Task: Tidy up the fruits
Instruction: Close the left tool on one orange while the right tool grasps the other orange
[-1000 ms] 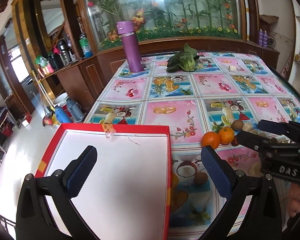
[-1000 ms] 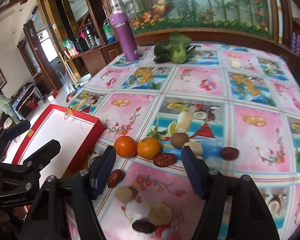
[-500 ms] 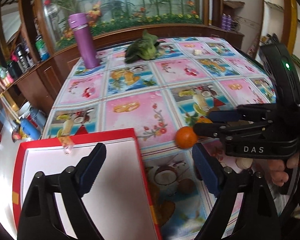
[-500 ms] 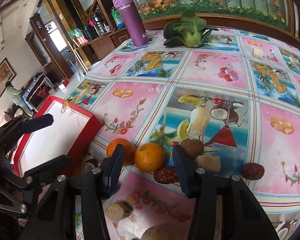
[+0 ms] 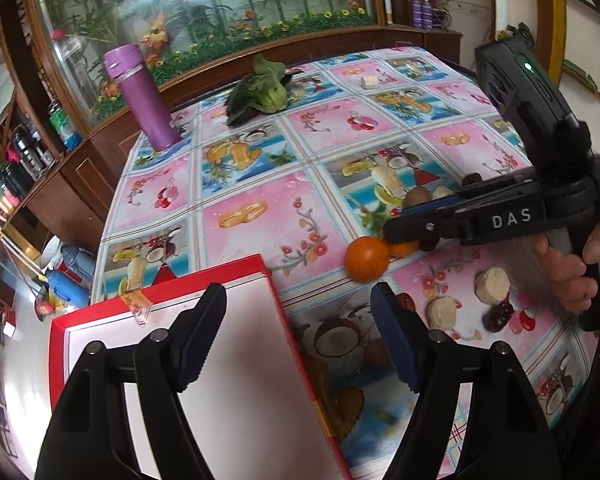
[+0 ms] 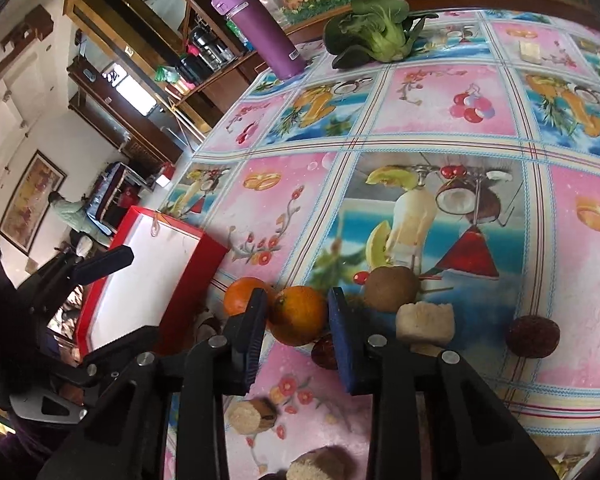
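- The right gripper (image 6: 296, 320) is down at the fruit pile with its jaws either side of one orange (image 6: 299, 314). The pads look to be at or almost on the skin, but I can't tell whether they press it, so I'd call it a grasp about to close rather than a hold.
- A second orange (image 6: 242, 300) sits just beside the first, on its left, so the left pad has only a thin slot between the two to go down.
- The left gripper (image 5: 296, 336) hangs over the red box (image 5: 158, 296) with jaws wide apart and nothing in them, probably waiting there because the box is where the fruit goes.
- The box is white inside and bare, so none of the fruit has been sorted yet by the look of it.
- A kiwi (image 6: 391, 288) and a pale chunk (image 6: 424, 322) crowd the right side of the gripper, with a dark date (image 6: 532, 336) further out. Lifting straight up seems the safest way clear.
- From pile to box the cloth (image 6: 440, 100) is open, with only the box's near wall to clear.
- The box lies close to the table's left edge, so a nudge could shift it toward the drop.
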Available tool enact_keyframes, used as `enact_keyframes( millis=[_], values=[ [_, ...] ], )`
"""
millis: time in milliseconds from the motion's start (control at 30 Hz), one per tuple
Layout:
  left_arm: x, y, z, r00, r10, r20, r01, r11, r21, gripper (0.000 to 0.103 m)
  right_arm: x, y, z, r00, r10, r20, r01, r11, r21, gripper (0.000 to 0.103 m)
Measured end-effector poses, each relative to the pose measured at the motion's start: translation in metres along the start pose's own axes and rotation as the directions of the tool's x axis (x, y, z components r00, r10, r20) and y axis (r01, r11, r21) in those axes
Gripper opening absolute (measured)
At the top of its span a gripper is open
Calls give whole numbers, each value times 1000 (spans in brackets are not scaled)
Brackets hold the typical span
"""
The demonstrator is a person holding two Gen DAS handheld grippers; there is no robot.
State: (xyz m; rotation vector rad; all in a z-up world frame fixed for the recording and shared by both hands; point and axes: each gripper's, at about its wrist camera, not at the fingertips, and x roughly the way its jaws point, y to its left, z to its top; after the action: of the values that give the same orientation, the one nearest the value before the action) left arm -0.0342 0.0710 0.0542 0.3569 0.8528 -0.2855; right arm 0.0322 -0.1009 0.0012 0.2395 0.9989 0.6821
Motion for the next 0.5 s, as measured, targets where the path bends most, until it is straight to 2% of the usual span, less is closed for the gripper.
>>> enact_keyframes(
  millis=[267, 367, 500],
  values=[
    [17, -23, 16, 998, -5, -69, 13, 993, 117, 75, 1, 1, 1, 1000, 2, -26, -4, 997, -76, 29],
    [25, -29, 20, 995, 18, -99, -1, 987, 163, 75, 1, -2, 2, 999, 21, -39, -23, 998, -61, 27],
    [37, -35, 28, 989, 25, -143, 6, 977, 211, 75, -3, -14, 5, 996, 74, -52, -73, 997, 16, 27]
  ],
)
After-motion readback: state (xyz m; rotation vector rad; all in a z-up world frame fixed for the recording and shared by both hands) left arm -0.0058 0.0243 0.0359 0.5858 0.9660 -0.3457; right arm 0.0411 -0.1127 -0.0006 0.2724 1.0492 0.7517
